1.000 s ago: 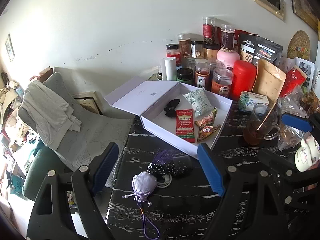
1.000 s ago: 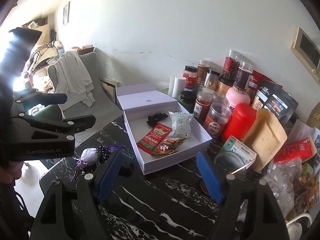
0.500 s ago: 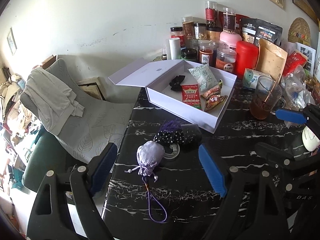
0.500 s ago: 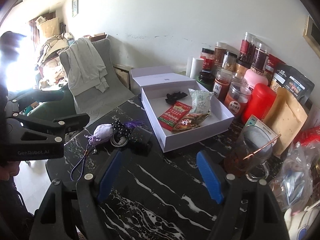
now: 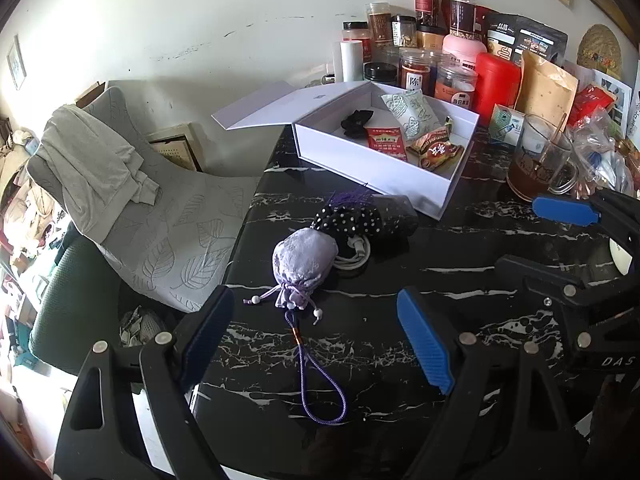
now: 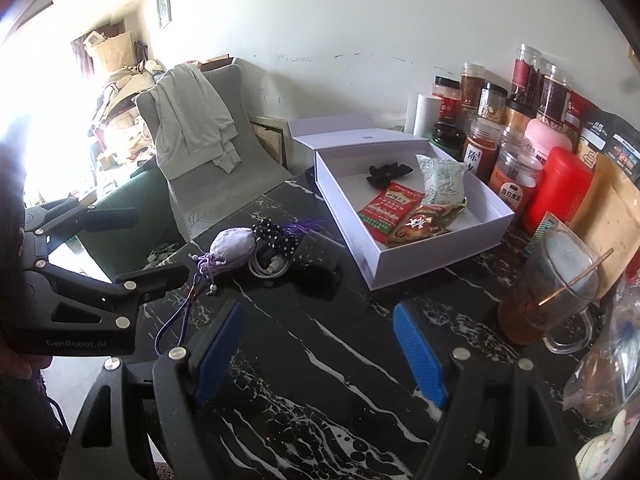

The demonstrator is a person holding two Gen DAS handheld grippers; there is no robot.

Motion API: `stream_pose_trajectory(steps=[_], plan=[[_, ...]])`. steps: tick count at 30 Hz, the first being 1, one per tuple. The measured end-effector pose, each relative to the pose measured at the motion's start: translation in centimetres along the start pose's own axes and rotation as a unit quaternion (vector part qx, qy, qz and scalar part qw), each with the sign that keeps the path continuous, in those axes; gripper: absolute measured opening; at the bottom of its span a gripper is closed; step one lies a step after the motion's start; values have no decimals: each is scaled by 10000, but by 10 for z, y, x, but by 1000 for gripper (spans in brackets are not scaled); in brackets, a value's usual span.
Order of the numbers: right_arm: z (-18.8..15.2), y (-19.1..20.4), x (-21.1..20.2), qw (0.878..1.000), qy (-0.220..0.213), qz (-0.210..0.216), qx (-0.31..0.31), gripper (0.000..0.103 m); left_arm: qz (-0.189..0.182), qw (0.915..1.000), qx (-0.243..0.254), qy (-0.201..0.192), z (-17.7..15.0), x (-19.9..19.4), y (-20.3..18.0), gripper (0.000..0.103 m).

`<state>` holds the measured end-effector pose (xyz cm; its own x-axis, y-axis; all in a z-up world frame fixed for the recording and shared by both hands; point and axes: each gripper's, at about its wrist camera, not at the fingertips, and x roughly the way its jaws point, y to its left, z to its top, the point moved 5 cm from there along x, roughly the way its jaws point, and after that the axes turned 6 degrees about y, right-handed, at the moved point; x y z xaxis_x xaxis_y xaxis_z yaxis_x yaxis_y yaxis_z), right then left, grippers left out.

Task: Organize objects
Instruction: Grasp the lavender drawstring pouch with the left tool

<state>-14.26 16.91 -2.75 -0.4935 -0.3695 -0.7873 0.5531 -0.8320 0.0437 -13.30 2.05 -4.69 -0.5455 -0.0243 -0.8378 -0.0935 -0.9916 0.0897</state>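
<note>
Two grippers hang over a black marble table (image 5: 460,248), both spread wide with nothing between their blue pads. At the far left of the left wrist view stands a grey chair (image 5: 176,216) with a pale garment (image 5: 86,168) draped over its back. Low in the frame the left gripper (image 5: 316,340) points down at the purple loop cord (image 5: 320,380) of a lilac pouch (image 5: 304,258), which lies a little above frame centre, near the table's left edge. Touching the pouch on its upper right are a black dotted fabric piece (image 5: 348,218) and a coiled white cable (image 5: 354,254), with a dark block (image 5: 396,216) behind them. Further right and higher sits the open white box (image 5: 372,164), already holding snack packets and a small black item. Right of it stand jars, bags and a glass mug (image 5: 538,160) of brown liquid. In the right wrist view the right gripper (image 6: 318,346) hovers over bare table, with the pouch (image 6: 234,246) at centre left and the box (image 6: 436,256) at centre right. The pouch looks light, soft and squashy, so it should give under the pads without slipping; a pinch across its plump body seems safest, since the thin cord would likely slide free. Its cord may drag the cable along.
</note>
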Motion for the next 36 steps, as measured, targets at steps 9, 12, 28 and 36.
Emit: stream_pose_trajectory(steps=[9, 12, 28, 36], plan=[[3, 6, 42, 9993, 244, 286, 56, 78, -145, 9995, -192, 221, -11, 36, 23, 83], [9, 9, 56, 9989, 274, 390, 35, 78, -197, 9992, -251, 245, -7, 48, 30, 83], [33, 0, 119, 9971, 433, 541, 327, 78, -584, 9970, -228, 460, 17, 112, 45, 83], [41, 1, 130, 9975, 431, 500, 249, 65, -770, 9957, -205, 481, 22, 129, 40, 83]])
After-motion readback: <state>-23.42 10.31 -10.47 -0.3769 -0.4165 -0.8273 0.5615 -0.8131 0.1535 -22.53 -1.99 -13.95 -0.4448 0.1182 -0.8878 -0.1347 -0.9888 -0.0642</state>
